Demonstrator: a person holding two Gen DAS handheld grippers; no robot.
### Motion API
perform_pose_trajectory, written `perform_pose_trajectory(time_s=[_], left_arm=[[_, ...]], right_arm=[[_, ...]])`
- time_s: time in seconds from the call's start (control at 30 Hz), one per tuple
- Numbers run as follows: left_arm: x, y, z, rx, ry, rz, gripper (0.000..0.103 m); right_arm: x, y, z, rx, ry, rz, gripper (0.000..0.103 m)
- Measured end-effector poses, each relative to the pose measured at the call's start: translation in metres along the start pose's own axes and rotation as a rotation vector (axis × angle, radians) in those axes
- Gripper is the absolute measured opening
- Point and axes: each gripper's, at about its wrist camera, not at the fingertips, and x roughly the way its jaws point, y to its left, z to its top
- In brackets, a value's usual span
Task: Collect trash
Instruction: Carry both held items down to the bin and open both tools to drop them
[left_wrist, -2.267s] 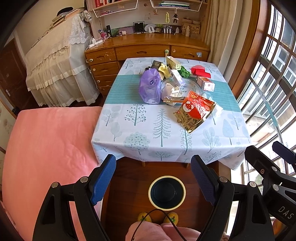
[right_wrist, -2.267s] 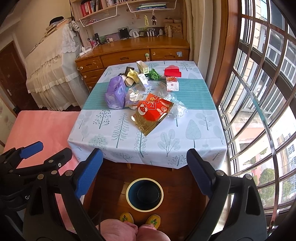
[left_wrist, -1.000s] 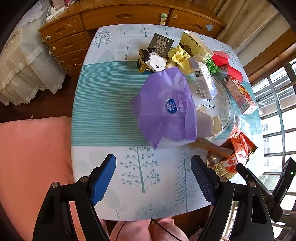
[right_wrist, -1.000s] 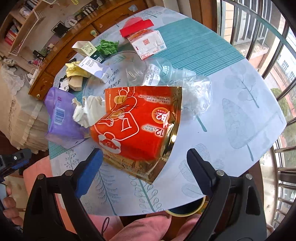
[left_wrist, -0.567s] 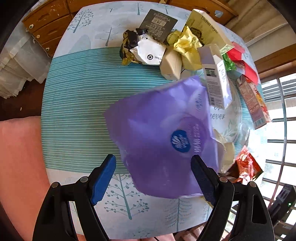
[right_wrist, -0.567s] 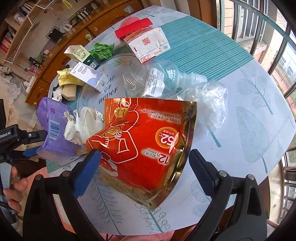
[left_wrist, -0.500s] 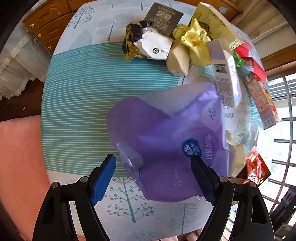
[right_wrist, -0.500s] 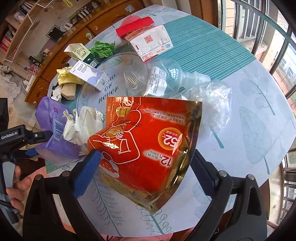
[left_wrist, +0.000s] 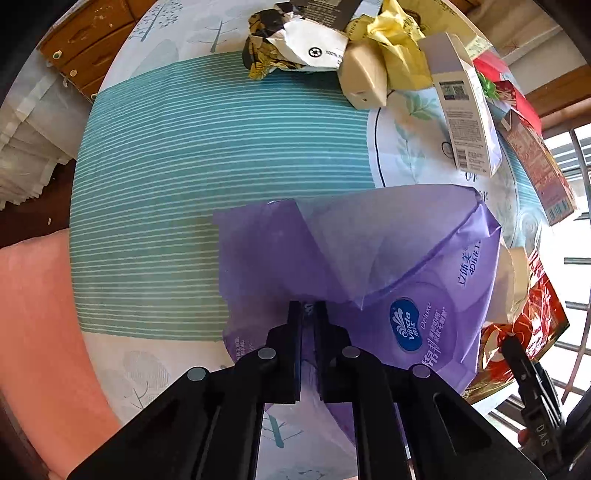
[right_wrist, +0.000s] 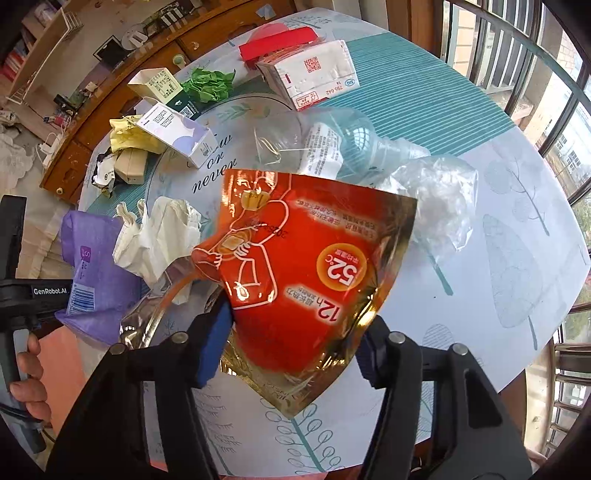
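A purple tissue wrapper (left_wrist: 388, 258) lies crumpled on the table's teal stripe (left_wrist: 184, 147). My left gripper (left_wrist: 307, 306) points straight down and is shut on a fold of that wrapper. The wrapper also shows at the left of the right wrist view (right_wrist: 92, 266). A red and gold foil pouch (right_wrist: 295, 258) stands up between the jaws of my right gripper (right_wrist: 295, 317). Those jaws are closing, and the blue pads (right_wrist: 214, 339) meet the pouch's two side edges. The pouch covers most of the right pad.
A glass plate (left_wrist: 413, 155) carries a white box (left_wrist: 465, 118). Around it lie a clear bottle (right_wrist: 332, 147), a plastic bag (right_wrist: 436, 195), white tissue (right_wrist: 159, 236), a red-printed carton (right_wrist: 306, 74) and green paper (right_wrist: 208, 86). A pink cushion (left_wrist: 37, 332) borders the table; window bars (right_wrist: 554, 74) stand right.
My left gripper sank onto the purple wrapper and its jaws went from wide open to shut on it. My right jaws narrowed around the red pouch.
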Motion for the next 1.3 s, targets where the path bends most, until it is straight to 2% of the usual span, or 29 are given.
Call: perform_pose_trajectory(time_s=[0.07, 0.17, 0.2, 0.23, 0.43, 0.53, 0.7, 0.83, 1.0, 1.17, 1.3], left_arm=[[0.0, -0.003, -0.008, 0.003, -0.012, -0.012, 0.003], [-0.007, -0.008, -0.023, 0.017, -0.033, -0.019, 0.003], [-0.013, -0.011, -0.029, 0.025, -0.046, -0.016, 0.003], [-0.019, -0.012, -0.036, 0.034, -0.015, -0.019, 0.003], [-0.062, -0.021, -0.073, 0.047, -0.072, -0.069, 0.003], [-0.091, -0.024, -0.101, 0.032, -0.094, -0.089, 0.003], [-0.134, -0.018, -0.176, -0.013, -0.138, -0.072, 0.003], [-0.138, -0.031, -0.221, -0.118, -0.136, -0.084, 0.003], [-0.139, -0.053, -0.284, -0.183, -0.153, -0.067, 0.003], [-0.119, -0.065, -0.342, -0.246, -0.077, -0.047, 0.003], [-0.084, -0.074, -0.381, -0.245, 0.009, -0.004, 0.003]], right_arm=[[-0.007, -0.002, -0.003, -0.013, -0.012, 0.006, 0.049], [-0.02, -0.005, -0.006, -0.02, -0.029, 0.02, 0.047], [-0.026, -0.006, -0.008, -0.021, -0.035, 0.027, 0.047], [-0.031, -0.007, -0.01, -0.023, -0.039, 0.033, 0.047], [-0.069, -0.019, -0.03, -0.046, -0.045, 0.101, 0.047], [-0.089, -0.024, -0.043, -0.082, -0.045, 0.139, 0.046], [-0.122, -0.035, -0.071, -0.164, -0.045, 0.218, 0.046], [-0.131, -0.05, -0.092, -0.227, -0.009, 0.248, 0.046], [-0.154, -0.084, -0.127, -0.296, -0.006, 0.282, 0.046], [-0.158, -0.122, -0.169, -0.336, 0.083, 0.284, 0.046], [-0.143, -0.147, -0.208, -0.321, 0.178, 0.29, 0.046]])
